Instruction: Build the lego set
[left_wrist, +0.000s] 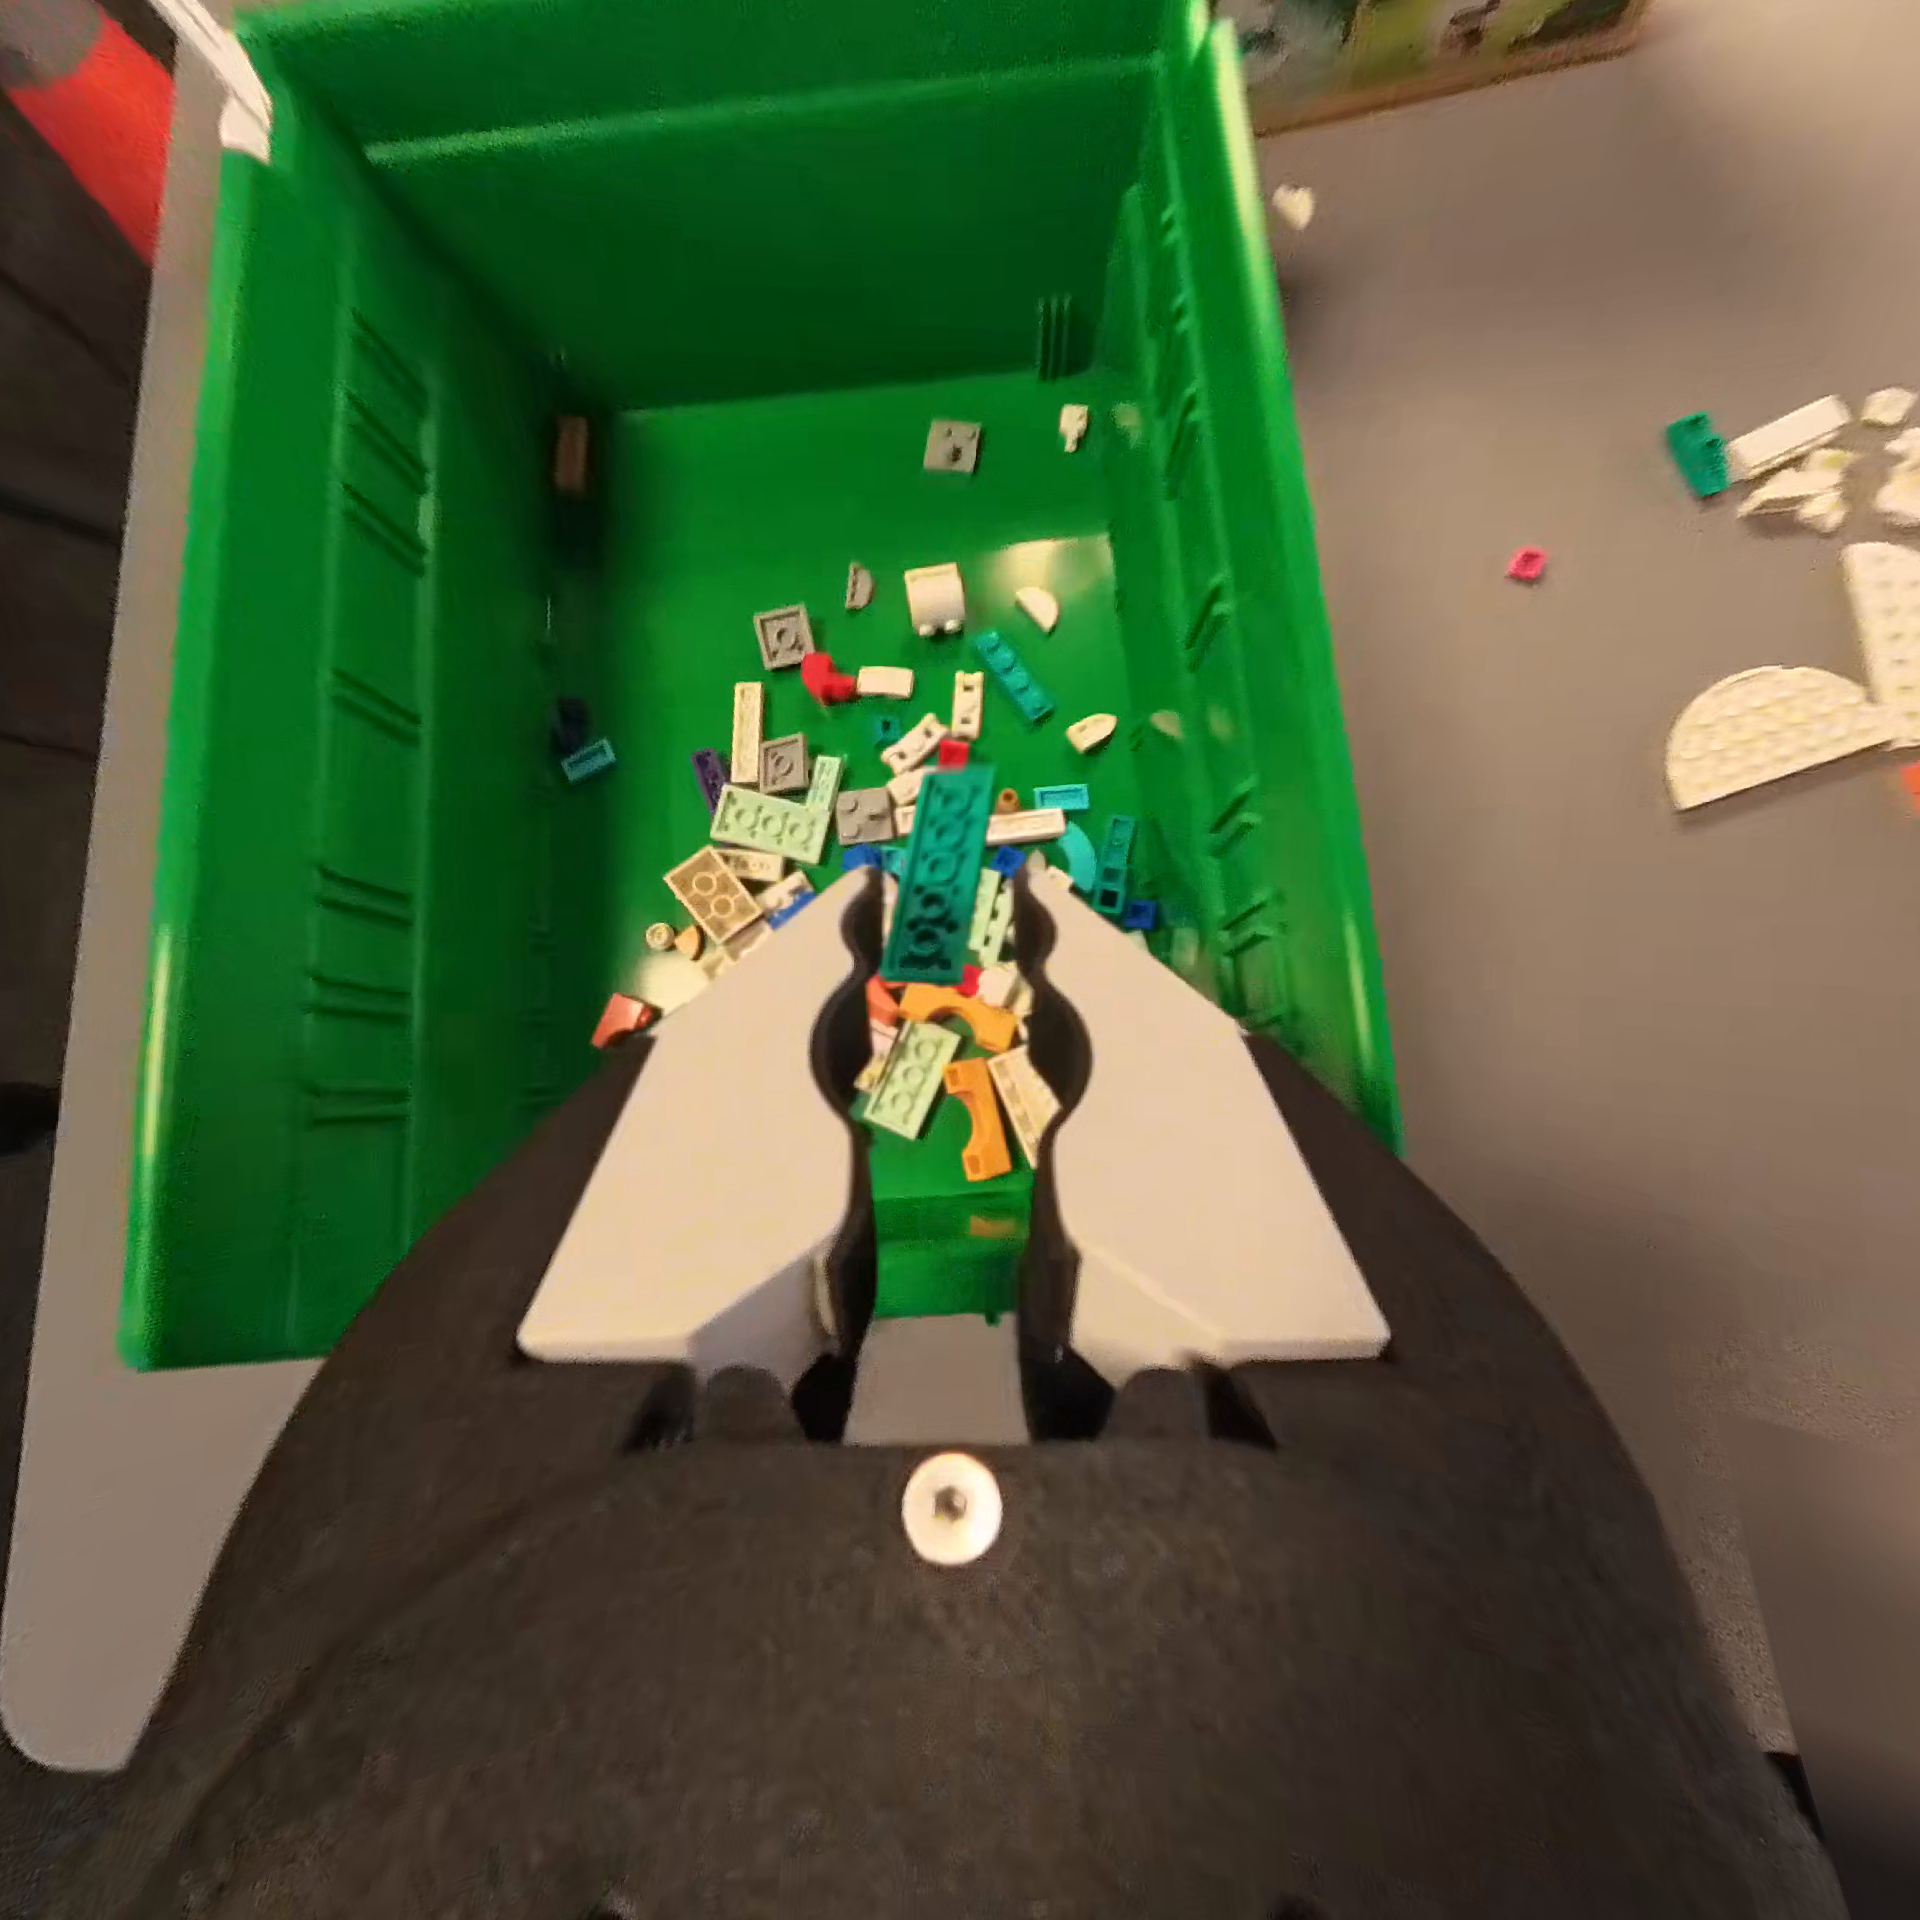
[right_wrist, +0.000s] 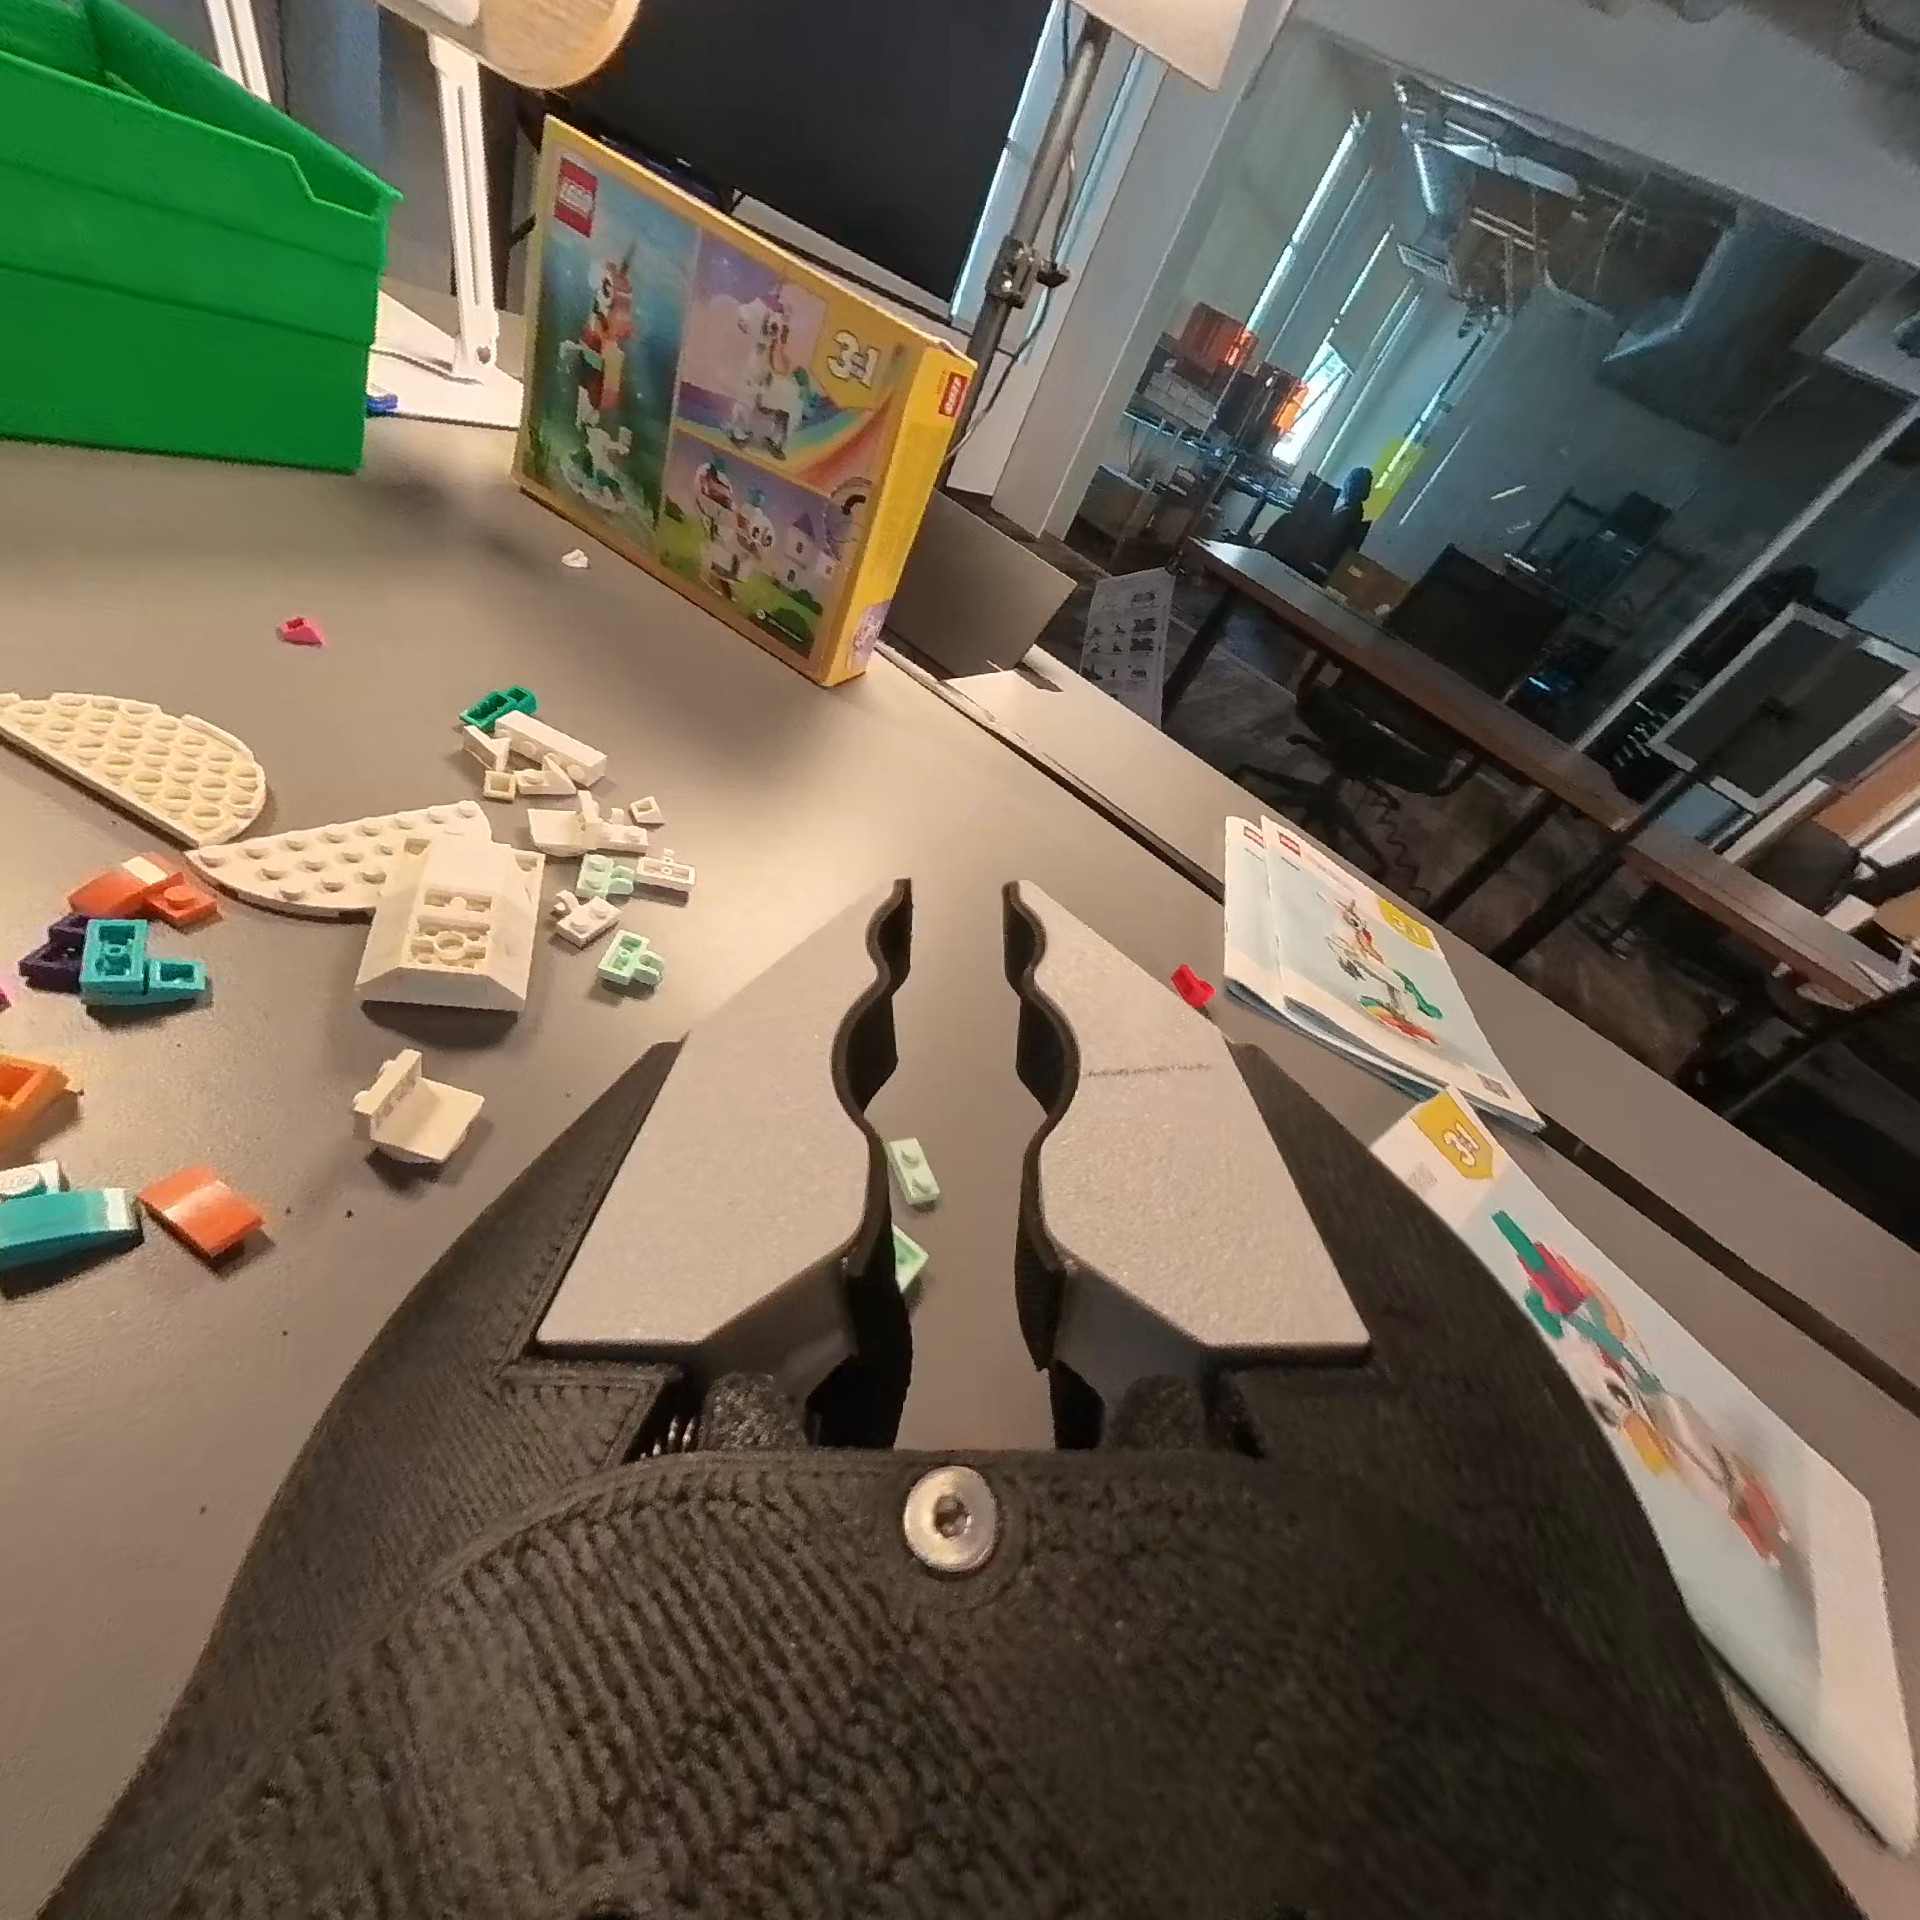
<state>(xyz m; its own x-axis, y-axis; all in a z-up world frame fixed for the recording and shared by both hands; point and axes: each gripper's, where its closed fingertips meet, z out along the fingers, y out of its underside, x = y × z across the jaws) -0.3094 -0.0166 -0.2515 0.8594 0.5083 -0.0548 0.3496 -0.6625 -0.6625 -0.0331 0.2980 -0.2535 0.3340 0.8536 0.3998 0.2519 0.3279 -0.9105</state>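
My left gripper (left_wrist: 948, 878) hangs over a deep green bin (left_wrist: 343, 727) whose floor holds several loose toy bricks. A long teal studded plate (left_wrist: 940, 868) shows in the gap between the fingertips. The jaws stand wider than the plate and I see no contact on either side, so I cannot tell whether it is in the air or lying on the pile. My right gripper (right_wrist: 956, 891) is open and empty, low over the grey table (right_wrist: 727, 790). A small mint brick (right_wrist: 914, 1169) lies on the table under its gap.
White round and wedge plates (right_wrist: 145, 764), a white roof piece (right_wrist: 452, 935) and small coloured bricks lie left of the right gripper. A toy box (right_wrist: 727, 416) stands at the back beside the green bin (right_wrist: 177, 260). Instruction booklets (right_wrist: 1351, 956) lie right, near the table edge. The grippers' ends are close to 40 centimeters from one another. My right gripper's tips are some 10 centimeters from the white roof piece (right_wrist: 452, 935).
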